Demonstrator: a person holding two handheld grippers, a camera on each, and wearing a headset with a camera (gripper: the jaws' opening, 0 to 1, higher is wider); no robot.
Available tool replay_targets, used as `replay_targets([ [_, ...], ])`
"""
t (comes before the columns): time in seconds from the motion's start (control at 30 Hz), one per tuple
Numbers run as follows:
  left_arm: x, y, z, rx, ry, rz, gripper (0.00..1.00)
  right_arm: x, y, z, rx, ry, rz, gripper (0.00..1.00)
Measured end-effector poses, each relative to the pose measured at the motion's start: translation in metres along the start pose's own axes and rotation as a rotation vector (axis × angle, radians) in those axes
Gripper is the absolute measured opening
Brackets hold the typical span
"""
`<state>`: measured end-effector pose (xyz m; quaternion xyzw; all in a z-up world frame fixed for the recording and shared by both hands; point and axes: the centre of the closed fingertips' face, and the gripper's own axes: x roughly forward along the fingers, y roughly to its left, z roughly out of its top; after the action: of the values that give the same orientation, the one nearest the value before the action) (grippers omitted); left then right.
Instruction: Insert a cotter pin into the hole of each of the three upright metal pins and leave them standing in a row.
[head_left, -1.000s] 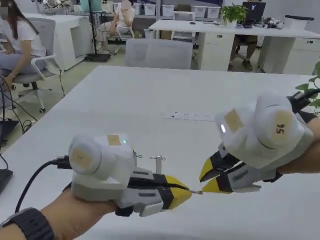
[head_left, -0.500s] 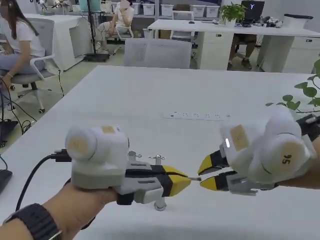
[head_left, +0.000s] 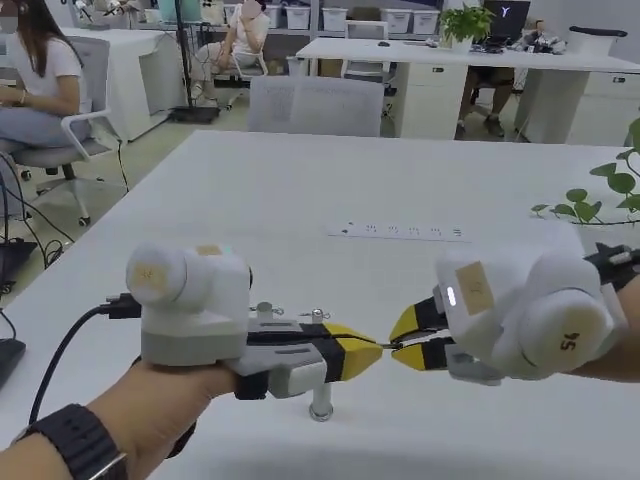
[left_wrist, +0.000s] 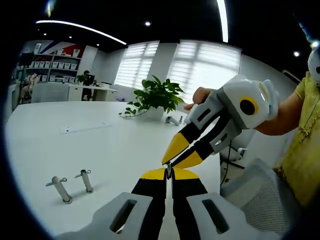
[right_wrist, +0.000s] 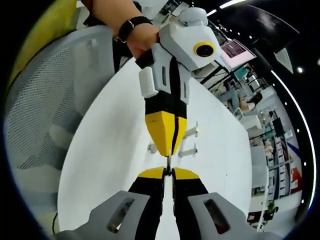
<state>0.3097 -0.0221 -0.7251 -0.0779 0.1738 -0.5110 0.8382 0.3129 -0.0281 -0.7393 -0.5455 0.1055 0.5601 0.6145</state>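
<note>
My two yellow-tipped grippers meet nose to nose over a white table, sharing one thin cotter pin.

My left gripper comes in from the left with its jaws pressed together on one end of the cotter pin. My right gripper comes in from the right, and its tips are pinched on the other end. The pin is lifted clear of the tabletop and spans the small gap between the two noses. In the left gripper view, two metal pins stand side by side on the table to the lower left, well apart from the jaws. Each has a fitted cotter pin through its head. In the head view they sit just behind my left gripper, with one base showing beneath it. A power strip lies farther back on the table.
</note>
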Motion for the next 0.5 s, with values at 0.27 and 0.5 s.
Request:
replay_targets([
  [0.27, -0.001, -0.002, -0.003, -0.057, 0.011, -0.005, 0.01, -0.001, 0.002, 0.001, -0.014, 0.005, 0.014, 0.04],
  [0.5, 0.002, -0.008, -0.015, 0.183, 0.072, -0.013, 0.02, -0.001, 0.012, -0.001, 0.023, 0.019, 0.094, 0.03],
])
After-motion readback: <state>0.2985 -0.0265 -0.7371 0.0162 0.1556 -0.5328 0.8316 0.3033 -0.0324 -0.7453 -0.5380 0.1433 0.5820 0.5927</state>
